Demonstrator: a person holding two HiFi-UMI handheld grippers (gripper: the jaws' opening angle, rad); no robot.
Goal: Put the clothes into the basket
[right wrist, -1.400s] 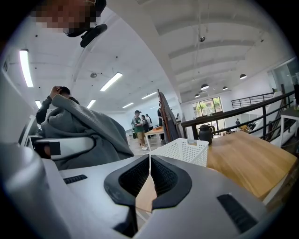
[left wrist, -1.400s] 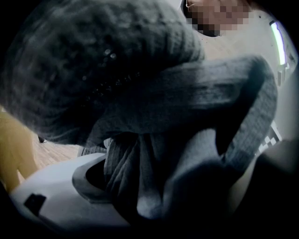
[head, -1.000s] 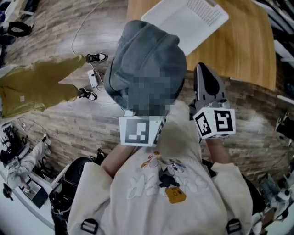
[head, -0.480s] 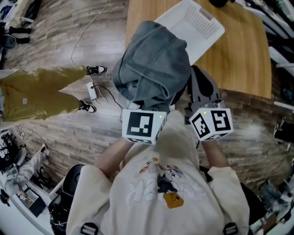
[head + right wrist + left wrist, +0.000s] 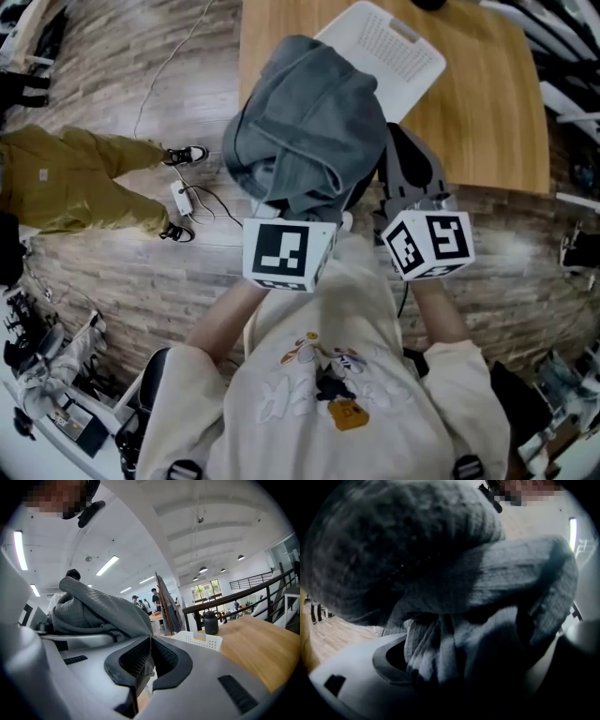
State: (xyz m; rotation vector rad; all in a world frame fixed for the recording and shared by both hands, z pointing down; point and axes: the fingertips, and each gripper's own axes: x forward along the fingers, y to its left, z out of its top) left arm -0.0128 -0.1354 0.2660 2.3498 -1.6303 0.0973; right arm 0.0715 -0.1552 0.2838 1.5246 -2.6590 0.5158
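Note:
A bundled grey garment [image 5: 309, 131] hangs in the air at the near edge of the wooden table [image 5: 487, 103]. My left gripper [image 5: 291, 202] is shut on it; folds of the cloth [image 5: 440, 597] fill the left gripper view and bury the jaws [image 5: 436, 667]. My right gripper [image 5: 412, 169] is just to the right of the bundle, shut with nothing between its pads [image 5: 149, 660]. The grey garment [image 5: 98, 611] shows to its left. A white slotted basket [image 5: 394, 52] stands on the table just beyond the garment, and the basket [image 5: 199, 640] also shows ahead of the right jaws.
A person in olive trousers [image 5: 66, 183] stands on the plank floor at the left, with a cable and adapter [image 5: 183, 197] by the shoes. A dark jug [image 5: 211, 622] stands on the table [image 5: 262, 644] behind the basket. Equipment crowds the lower left corner.
The grey bundle in my left gripper has moved closer to the table and basket. The right gripper stayed beside it, still shut. The person in olive has shifted left.

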